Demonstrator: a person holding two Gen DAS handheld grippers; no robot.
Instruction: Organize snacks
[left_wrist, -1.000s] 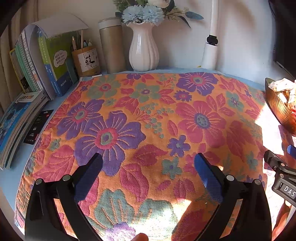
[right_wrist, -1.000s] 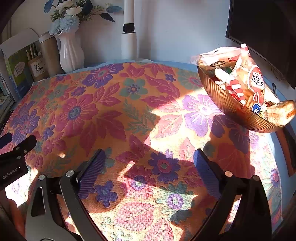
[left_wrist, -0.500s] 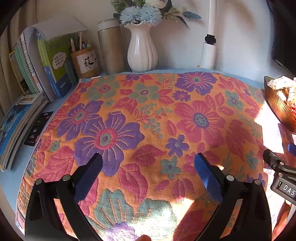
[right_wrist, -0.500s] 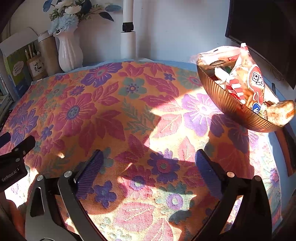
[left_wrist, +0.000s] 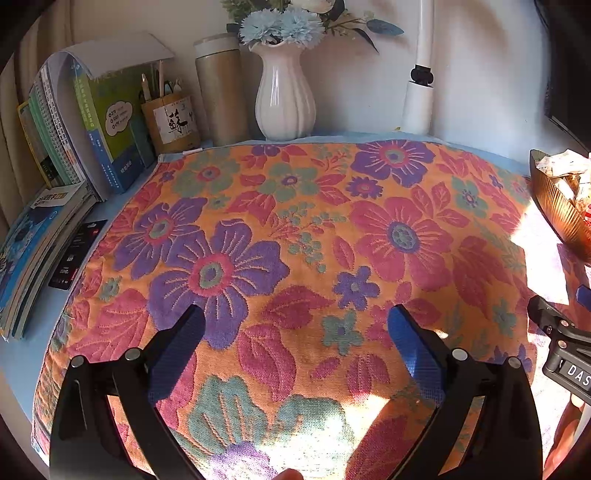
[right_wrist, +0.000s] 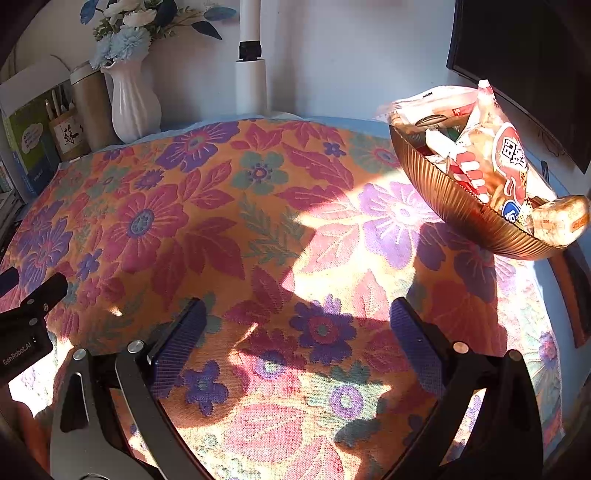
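Note:
A ribbed bronze bowl stands at the right of the floral cloth, heaped with wrapped snacks; a bread roll packet hangs over its near rim. In the left wrist view only the bowl's edge shows at far right. My right gripper hovers open over the cloth, left of and nearer than the bowl, nothing between its fingers. My left gripper is open and empty over the cloth's near middle.
Along the back wall stand a white vase with blue flowers, a tan flask, a pen holder and a white lamp post. Books stand and lie stacked at the left. A dark monitor is behind the bowl.
Both views have shifted slightly; the grippers stay open and empty, and the bowl and snacks have not moved.

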